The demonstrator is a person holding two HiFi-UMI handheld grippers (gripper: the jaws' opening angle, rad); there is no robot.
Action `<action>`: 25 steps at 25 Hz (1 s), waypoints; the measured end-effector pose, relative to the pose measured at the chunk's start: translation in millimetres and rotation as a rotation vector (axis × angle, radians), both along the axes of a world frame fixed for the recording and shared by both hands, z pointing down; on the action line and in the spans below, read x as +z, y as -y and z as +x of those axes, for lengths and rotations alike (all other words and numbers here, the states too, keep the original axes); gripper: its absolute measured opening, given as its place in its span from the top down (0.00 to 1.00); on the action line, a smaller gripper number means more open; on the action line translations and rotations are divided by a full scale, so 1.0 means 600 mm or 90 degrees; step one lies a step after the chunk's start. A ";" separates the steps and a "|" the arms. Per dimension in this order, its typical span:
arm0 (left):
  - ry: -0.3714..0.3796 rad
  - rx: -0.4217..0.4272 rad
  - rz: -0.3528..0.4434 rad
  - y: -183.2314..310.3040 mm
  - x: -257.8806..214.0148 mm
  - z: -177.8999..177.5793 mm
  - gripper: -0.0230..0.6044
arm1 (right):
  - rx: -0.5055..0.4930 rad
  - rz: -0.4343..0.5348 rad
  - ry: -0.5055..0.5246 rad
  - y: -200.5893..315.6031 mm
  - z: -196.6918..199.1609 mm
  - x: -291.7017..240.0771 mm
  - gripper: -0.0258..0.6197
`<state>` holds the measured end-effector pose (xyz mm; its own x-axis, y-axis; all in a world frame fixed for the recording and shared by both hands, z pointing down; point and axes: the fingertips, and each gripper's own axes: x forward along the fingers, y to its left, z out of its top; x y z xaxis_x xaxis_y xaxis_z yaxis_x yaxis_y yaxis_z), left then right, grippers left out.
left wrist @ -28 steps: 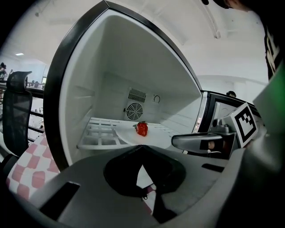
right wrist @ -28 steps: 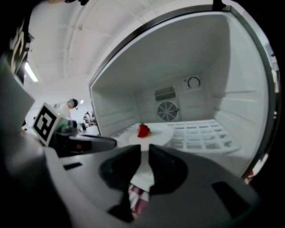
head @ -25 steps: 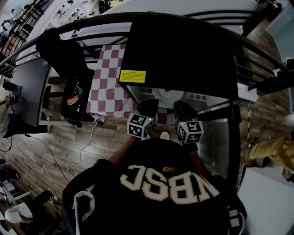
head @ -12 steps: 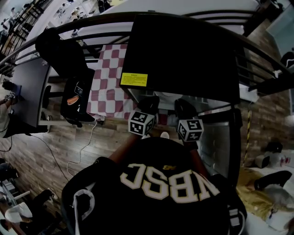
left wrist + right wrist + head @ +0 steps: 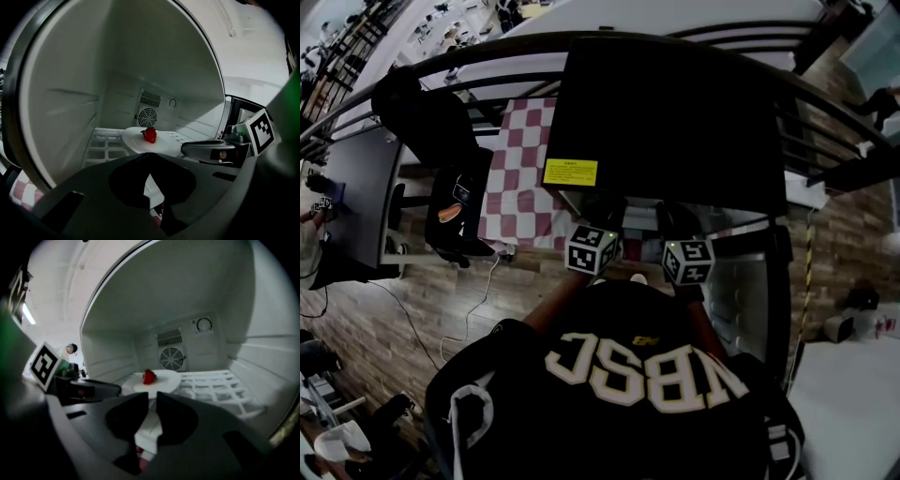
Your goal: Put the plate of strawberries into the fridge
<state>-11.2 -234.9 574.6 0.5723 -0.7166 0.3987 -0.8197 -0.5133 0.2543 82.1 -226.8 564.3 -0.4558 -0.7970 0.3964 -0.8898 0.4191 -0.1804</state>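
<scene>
A white plate (image 5: 161, 143) with one red strawberry (image 5: 150, 135) on it is inside the white fridge, over the wire shelf (image 5: 105, 143). I cannot tell whether it rests on the shelf. My left gripper (image 5: 149, 161) is shut on the plate's near rim. My right gripper (image 5: 152, 398) grips the rim of the same plate (image 5: 161, 380) beside it, with the strawberry (image 5: 149, 377) just ahead. In the head view the left gripper (image 5: 592, 246) and the right gripper (image 5: 684, 255) reach under the black fridge top (image 5: 675, 103), which hides the plate.
A fan grille (image 5: 171, 358) and a dial (image 5: 204, 325) sit on the fridge's back wall. The open fridge door (image 5: 755, 281) stands at the right. A checked cloth (image 5: 520, 178) and a black chair (image 5: 455, 202) are to the left, on the wooden floor.
Both grippers have moved forward into the fridge. The plate, visible in the head view a second ago, is now hidden under the fridge top.
</scene>
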 end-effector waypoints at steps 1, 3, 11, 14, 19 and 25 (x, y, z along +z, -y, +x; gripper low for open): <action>-0.002 -0.001 0.001 0.004 -0.001 0.001 0.94 | 0.000 0.000 -0.001 0.003 0.000 -0.001 0.86; -0.001 -0.003 0.000 0.011 -0.002 0.002 0.94 | 0.000 0.001 -0.002 0.009 0.000 -0.002 0.86; 0.007 -0.011 -0.006 0.016 0.001 0.001 0.94 | 0.006 -0.007 0.002 0.010 0.001 0.001 0.86; 0.003 -0.014 -0.004 0.011 0.001 -0.004 0.94 | 0.011 -0.003 0.000 0.008 0.002 -0.002 0.86; -0.012 -0.019 0.001 -0.002 -0.015 -0.006 0.94 | 0.019 0.004 0.004 -0.004 0.007 -0.007 0.86; -0.029 -0.019 0.037 -0.019 -0.056 -0.002 0.94 | 0.033 0.016 0.022 -0.024 0.007 -0.040 0.87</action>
